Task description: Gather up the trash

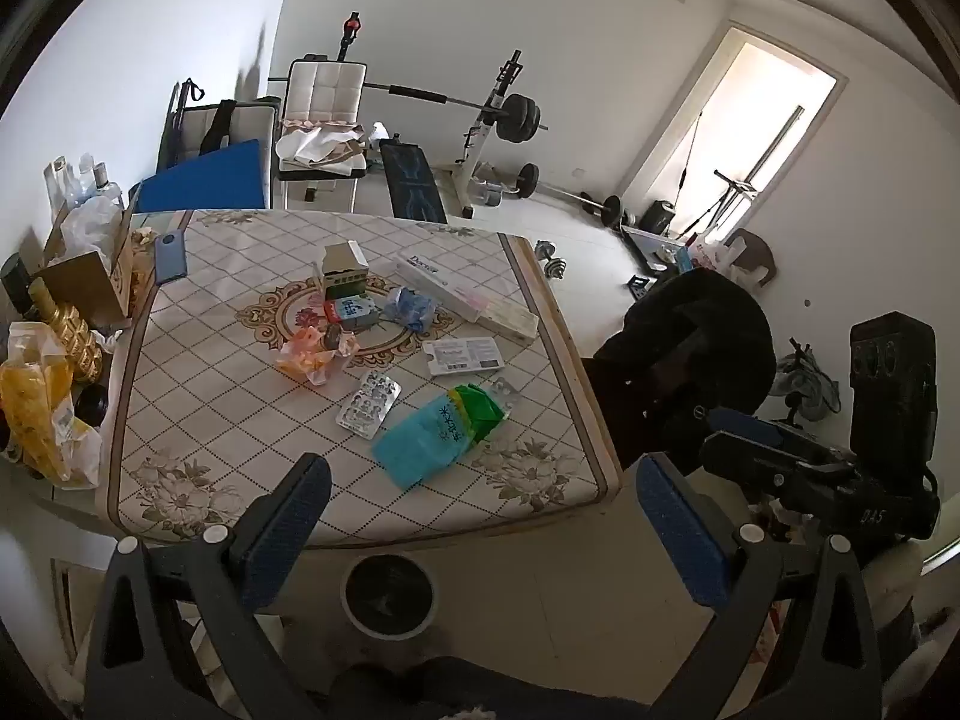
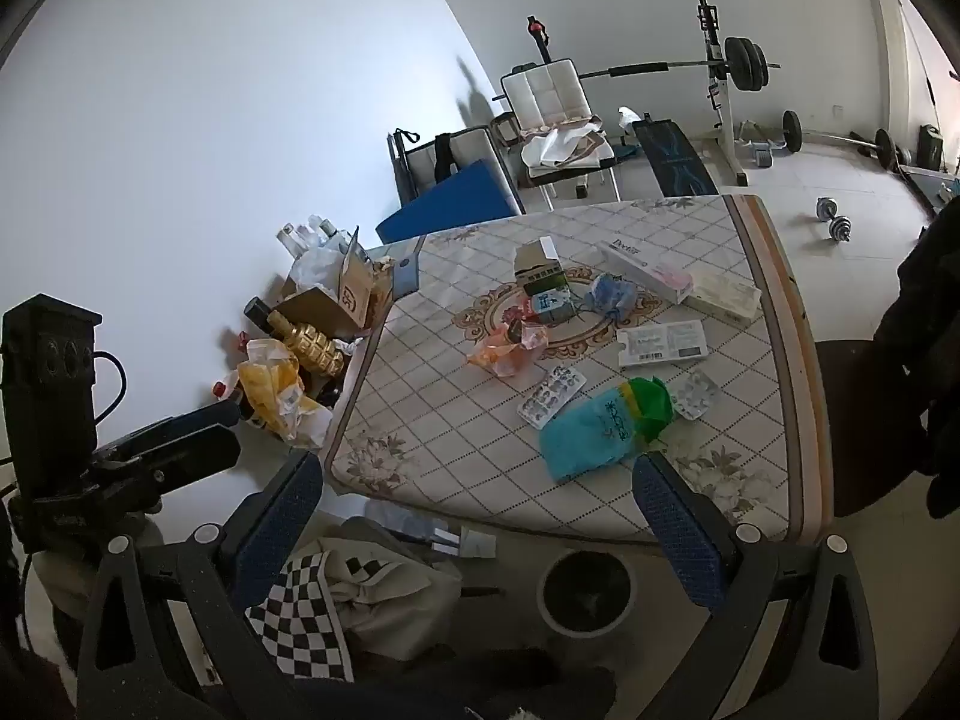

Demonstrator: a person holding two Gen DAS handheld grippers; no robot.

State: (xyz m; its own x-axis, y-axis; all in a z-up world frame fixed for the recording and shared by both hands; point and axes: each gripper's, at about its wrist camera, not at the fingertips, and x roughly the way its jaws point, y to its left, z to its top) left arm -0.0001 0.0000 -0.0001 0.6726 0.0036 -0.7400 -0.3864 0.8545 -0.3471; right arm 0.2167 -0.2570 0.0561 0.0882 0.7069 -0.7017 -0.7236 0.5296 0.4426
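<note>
Trash lies on the patterned table (image 1: 198, 396) (image 2: 432, 426): a blue-green plastic bag (image 1: 432, 432) (image 2: 600, 426), blister packs (image 1: 367, 403) (image 2: 551, 396), an orange wrapper (image 1: 312, 354) (image 2: 510, 348), a crumpled blue wrapper (image 1: 408, 305) (image 2: 609, 293), small cartons (image 1: 345, 270) (image 2: 540, 276), a flat white card (image 1: 462, 356) (image 2: 662, 344) and a long white box (image 1: 462, 294) (image 2: 660, 273). A round bin (image 1: 390, 597) (image 2: 587, 594) stands on the floor below the table's near edge. My left gripper (image 1: 486, 516) and right gripper (image 2: 480, 516) are both open and empty, held above the near edge.
Bottles, a cardboard box and a yellow bag (image 1: 36, 414) (image 2: 276, 390) crowd the table's left side. A black chair (image 1: 684, 372) stands at the right. A checkered cloth (image 2: 312, 630) lies on the floor. Weight bench and barbells (image 1: 504, 114) stand behind.
</note>
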